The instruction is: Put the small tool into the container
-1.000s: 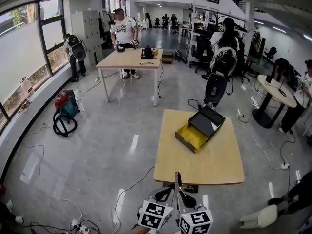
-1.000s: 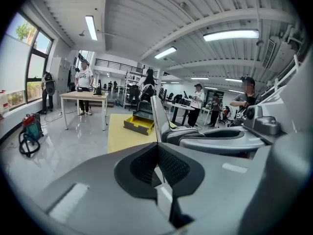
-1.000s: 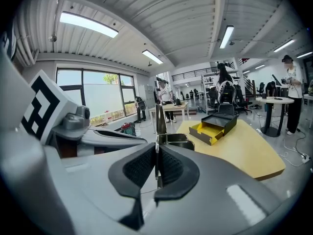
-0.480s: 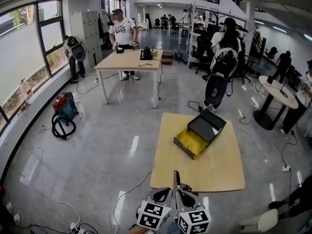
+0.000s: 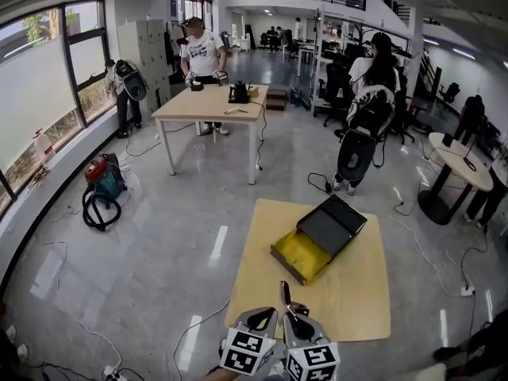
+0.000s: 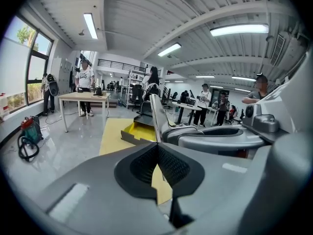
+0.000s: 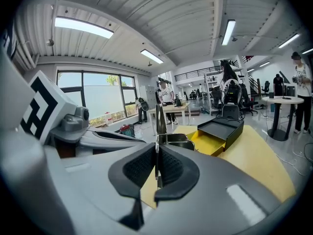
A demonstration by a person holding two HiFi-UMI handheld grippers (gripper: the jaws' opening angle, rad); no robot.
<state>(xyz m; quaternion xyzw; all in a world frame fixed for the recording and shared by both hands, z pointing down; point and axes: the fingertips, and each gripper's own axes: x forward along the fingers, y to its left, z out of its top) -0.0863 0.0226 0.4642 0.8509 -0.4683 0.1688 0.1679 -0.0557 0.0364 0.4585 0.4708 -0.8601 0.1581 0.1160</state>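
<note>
Low in the head view my two grippers are side by side before the yellow-topped table. My right gripper is shut on a thin metal tool that sticks straight up from its pads. My left gripper is shut with nothing between its pads. The container is a black box on the table, its yellow drawer pulled out toward me. Both grippers are short of the table's near edge.
A wooden table with a kettle stands far back, a person behind it. A red and teal vacuum cleaner lies on the floor at left. An office chair and a round table stand beyond the yellow table. Cables trail over the floor.
The yellow table and the container have come nearer and shifted left in the head view. Both grippers keep their places at the bottom, the tool still upright in the right one.
</note>
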